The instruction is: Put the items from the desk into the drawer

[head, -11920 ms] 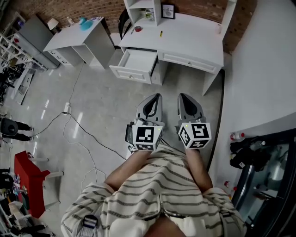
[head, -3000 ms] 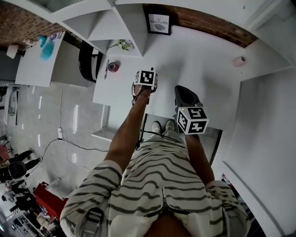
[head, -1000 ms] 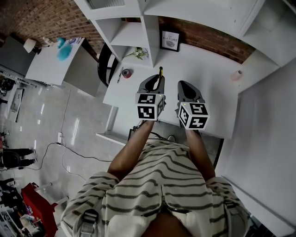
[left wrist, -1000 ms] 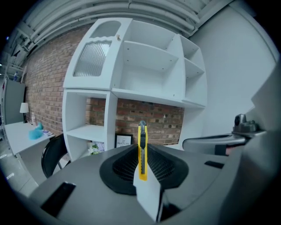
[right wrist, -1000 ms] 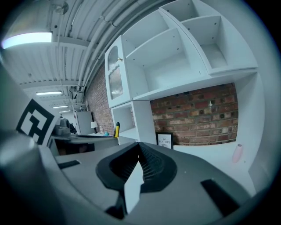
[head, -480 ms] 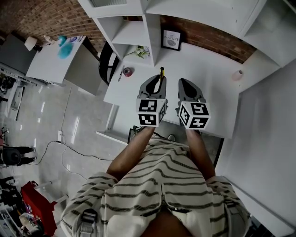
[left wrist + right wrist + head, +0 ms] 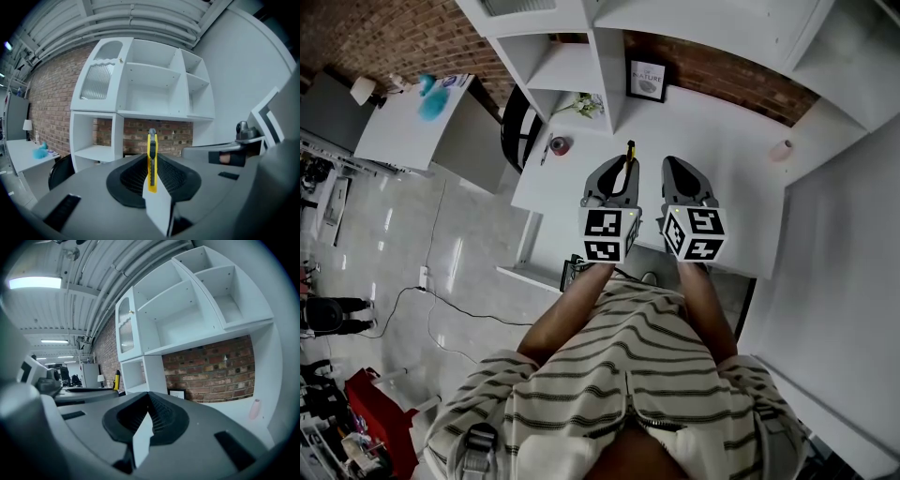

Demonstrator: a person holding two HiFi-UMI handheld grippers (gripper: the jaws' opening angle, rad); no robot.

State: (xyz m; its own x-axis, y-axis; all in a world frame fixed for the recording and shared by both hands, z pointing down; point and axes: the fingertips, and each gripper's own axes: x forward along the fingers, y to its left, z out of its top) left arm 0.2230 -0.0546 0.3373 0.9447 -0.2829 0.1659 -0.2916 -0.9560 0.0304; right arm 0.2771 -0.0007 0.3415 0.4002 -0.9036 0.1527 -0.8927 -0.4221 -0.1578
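Observation:
My left gripper (image 7: 623, 164) is shut on a yellow utility knife (image 7: 629, 150) and holds it in the air over the white desk (image 7: 727, 192). In the left gripper view the knife (image 7: 151, 157) stands upright between the dark pads, its black slider facing me. My right gripper (image 7: 675, 167) hovers just to the right of the left one, shut with nothing in it; in its own view the pads (image 7: 157, 414) meet. The yellow knife (image 7: 116, 380) also shows at the left of that view. The open drawer (image 7: 528, 273) juts out under the desk's left end.
A red round item (image 7: 560, 146) and a pen (image 7: 544, 153) lie at the desk's left end. A framed picture (image 7: 648, 77) leans against the brick wall, and a small pink item (image 7: 782, 150) stands far right. White shelves (image 7: 581, 37) rise over the desk. A black chair (image 7: 516, 127) stands to the left.
The left gripper, still shut on the knife, has come up a little off the desk and drifted closer to the right gripper. The right gripper has kept still.

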